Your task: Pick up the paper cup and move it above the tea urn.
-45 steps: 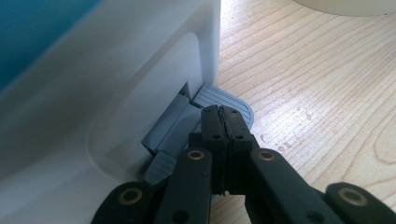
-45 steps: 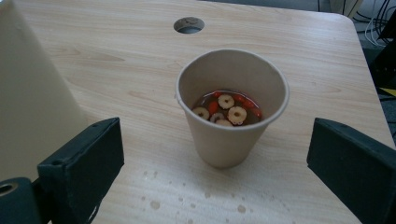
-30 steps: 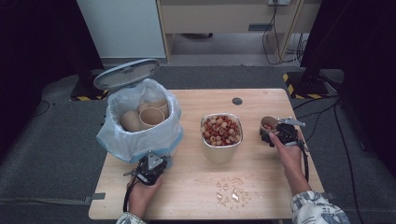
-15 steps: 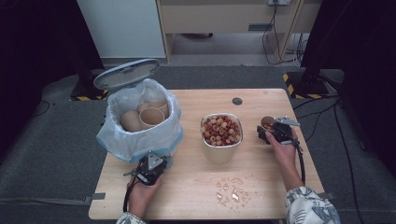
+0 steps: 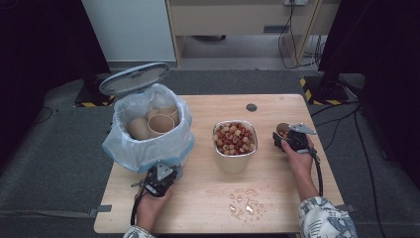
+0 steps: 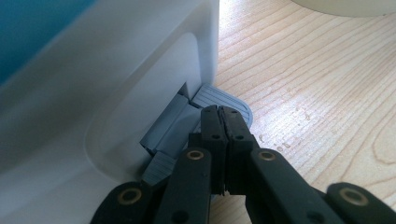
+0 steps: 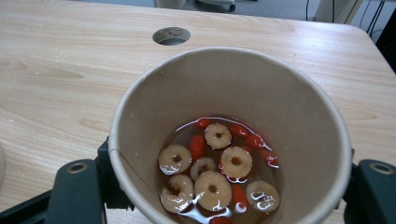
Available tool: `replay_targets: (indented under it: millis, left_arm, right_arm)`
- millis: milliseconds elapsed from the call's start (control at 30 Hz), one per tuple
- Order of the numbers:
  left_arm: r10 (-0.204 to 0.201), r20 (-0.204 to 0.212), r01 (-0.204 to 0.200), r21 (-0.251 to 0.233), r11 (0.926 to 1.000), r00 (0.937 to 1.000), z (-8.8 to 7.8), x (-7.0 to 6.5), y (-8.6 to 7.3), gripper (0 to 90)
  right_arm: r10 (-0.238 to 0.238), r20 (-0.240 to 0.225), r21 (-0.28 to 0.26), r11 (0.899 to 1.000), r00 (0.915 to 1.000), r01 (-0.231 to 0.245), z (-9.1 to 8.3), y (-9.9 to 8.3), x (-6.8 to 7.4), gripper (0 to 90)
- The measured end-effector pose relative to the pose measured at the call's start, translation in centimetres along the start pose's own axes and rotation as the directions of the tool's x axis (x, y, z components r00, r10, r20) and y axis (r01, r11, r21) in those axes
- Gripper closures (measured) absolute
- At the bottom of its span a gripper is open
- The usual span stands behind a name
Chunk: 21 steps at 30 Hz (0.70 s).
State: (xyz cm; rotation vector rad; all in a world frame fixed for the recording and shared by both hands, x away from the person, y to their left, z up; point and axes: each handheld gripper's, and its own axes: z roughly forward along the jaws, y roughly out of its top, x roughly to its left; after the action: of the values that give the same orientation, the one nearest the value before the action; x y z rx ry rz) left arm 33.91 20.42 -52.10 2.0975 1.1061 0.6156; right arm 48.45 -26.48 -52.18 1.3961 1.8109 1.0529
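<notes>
A brown paper cup (image 7: 233,79) sits between the fingers (image 7: 77,189) of my right gripper (image 5: 286,138), which is shut on it at the table's right side. The cup (image 5: 282,129) holds liquid with pale ring slices and red berries (image 7: 219,163). Left of it stands a metal bowl (image 5: 235,162) heaped with the same fruit. My left gripper (image 5: 162,174) is shut with nothing in it, and its tips (image 6: 223,112) rest on the grey pedal (image 6: 219,95) of a white bin (image 6: 116,93). The bin's lid (image 5: 134,78) stands open.
The bin has a plastic bag liner (image 5: 148,148) and holds paper cups (image 5: 161,123). Drops of liquid (image 5: 245,201) lie on the wooden table (image 5: 198,213) in front of the bowl. A round cable hole (image 7: 172,35) is behind the cup.
My right gripper has carried the cup a little to the left, closer to the metal bowl. The left gripper has stayed on the pedal.
</notes>
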Motion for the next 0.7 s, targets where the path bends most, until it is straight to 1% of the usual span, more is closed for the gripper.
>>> replay_targets:
  millis: [167, 367, 600, 700]
  left_arm:
    - [0.001, -0.001, -0.001, 0.0, 1.0, 1.0, 0.0, 0.0, 0.0, 88.1]
    - [0.002, -0.003, -0.002, 0.001, 1.0, 1.0, 0.0, 0.0, 0.0, 88.1]
    - [0.001, -0.003, -0.001, 0.002, 1.0, 1.0, 0.0, 0.0, 0.0, 88.2]
    - [0.001, -0.003, -0.001, 0.002, 1.0, 1.0, 0.0, -0.1, 0.0, 88.2]
  right_arm:
    - [-0.029, -0.01, -0.016, 0.999, 0.9995, 0.029, -0.9, 0.7, -0.1, 30.1]
    - [-0.069, -0.025, -0.034, 0.997, 0.9973, 0.068, -2.4, 2.0, -0.1, 30.6]
    - [-0.119, -0.05, -0.057, 0.992, 0.9917, 0.116, -4.5, 3.9, -0.2, 31.0]
    - [-0.136, -0.051, -0.062, 0.989, 0.9894, 0.133, -5.1, 4.7, -0.2, 31.1]
